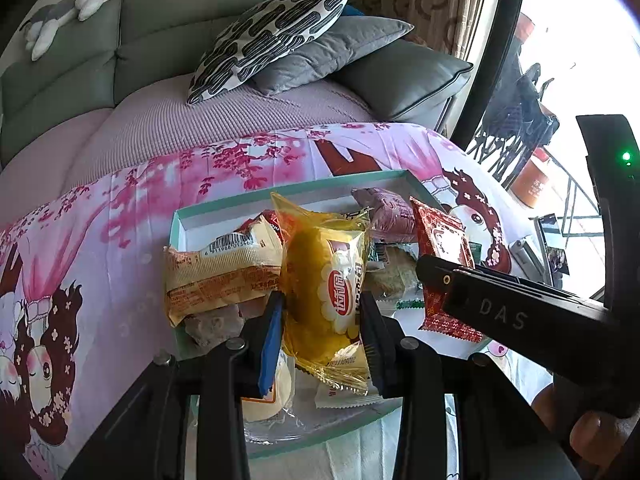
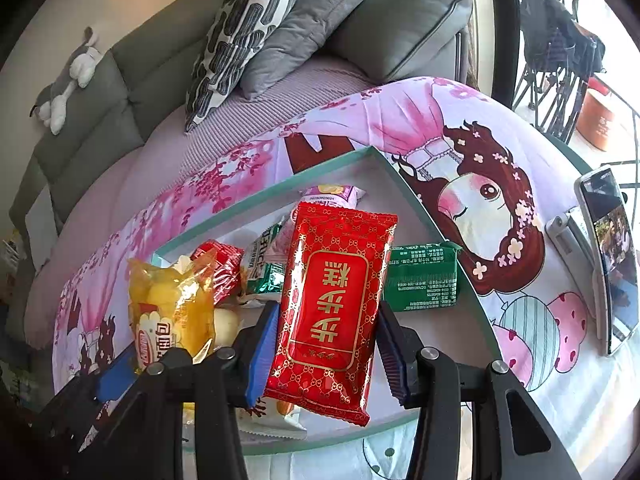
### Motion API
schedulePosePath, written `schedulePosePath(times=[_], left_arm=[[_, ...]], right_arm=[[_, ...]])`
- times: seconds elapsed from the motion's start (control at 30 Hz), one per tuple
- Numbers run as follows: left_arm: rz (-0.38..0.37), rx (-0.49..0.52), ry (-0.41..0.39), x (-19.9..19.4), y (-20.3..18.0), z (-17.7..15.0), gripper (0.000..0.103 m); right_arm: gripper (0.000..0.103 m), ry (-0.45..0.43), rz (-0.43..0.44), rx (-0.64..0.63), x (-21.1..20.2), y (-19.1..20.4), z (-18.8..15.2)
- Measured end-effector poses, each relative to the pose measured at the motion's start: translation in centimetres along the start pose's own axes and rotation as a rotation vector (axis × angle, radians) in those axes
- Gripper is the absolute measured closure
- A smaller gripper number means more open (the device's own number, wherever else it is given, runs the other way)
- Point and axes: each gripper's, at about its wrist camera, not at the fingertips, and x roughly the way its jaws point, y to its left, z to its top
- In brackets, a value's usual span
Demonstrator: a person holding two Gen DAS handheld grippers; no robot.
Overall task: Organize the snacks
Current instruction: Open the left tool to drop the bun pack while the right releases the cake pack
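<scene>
My left gripper (image 1: 322,312) pinches the yellow pack (image 1: 326,276) across its middle, both pads pressed into the film, the pack standing above the tray (image 1: 178,226). My right gripper (image 2: 326,344) pinches the red pack (image 2: 334,304) the same way, by its two long edges, upright over the tray's near half. Both packs look light and soft: puffed film round a cake or bun, so I judge that a harder squeeze would crush what is inside. The film is glossy and probably slippery; holding at mid-length, where the filling backs the wrapper, seems safer than at the crimped ends.

Under the grippers the tray is crowded. A tan pack (image 1: 222,270) lies across its left side, partly over the rim, and a green pack (image 2: 422,278) lies by the right rim. A pink pack (image 2: 334,194) sits farther in. Beyond it, the far corner of the tray floor looks bare, the best open room for setting something down. The rim is low, so I'd lift clear of it rather than slide.

In the left view the right gripper's body sits close beside the yellow pack, so the two hands have little room between them. A phone (image 2: 610,256) on a stand is well off to the right on the pink cloth (image 2: 248,168), and cushions (image 2: 248,36) lie farthest back.
</scene>
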Motion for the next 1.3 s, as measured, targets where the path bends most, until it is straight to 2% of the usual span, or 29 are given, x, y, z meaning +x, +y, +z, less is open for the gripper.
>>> schedulePosePath(times=[0.53, 0.77, 0.93, 1.0, 1.1, 1.3], left_arm=[[-0.012, -0.015, 0.076, 2.6, -0.2, -1.0, 0.065], [-0.01, -0.024, 0.078, 3.1, 0.0, -1.0, 0.064], [-0.013, -0.035, 0.082, 3.1, 0.2, -1.0, 0.062], [-0.008, -0.035, 0.085, 3.0, 0.2, -1.0, 0.058], [0.009, -0.031, 0.093, 3.0, 0.2, -0.9, 0.052], [0.021, -0.038, 0.089, 2.4, 0.4, -0.7, 0.042]], right_arm=[[0.053, 0.062, -0.016, -0.006, 2.2, -0.2, -0.4], [0.053, 0.109, -0.029, -0.015, 3.5, -0.2, -0.7], [0.052, 0.109, -0.031, -0.02, 3.4, -0.1, -0.8], [0.05, 0.115, -0.025, -0.014, 3.5, -0.1, -0.8], [0.04, 0.129, -0.04, -0.016, 3.9, 0.0, -0.9], [0.031, 0.12, -0.039, 0.005, 3.7, -0.3, -0.6]])
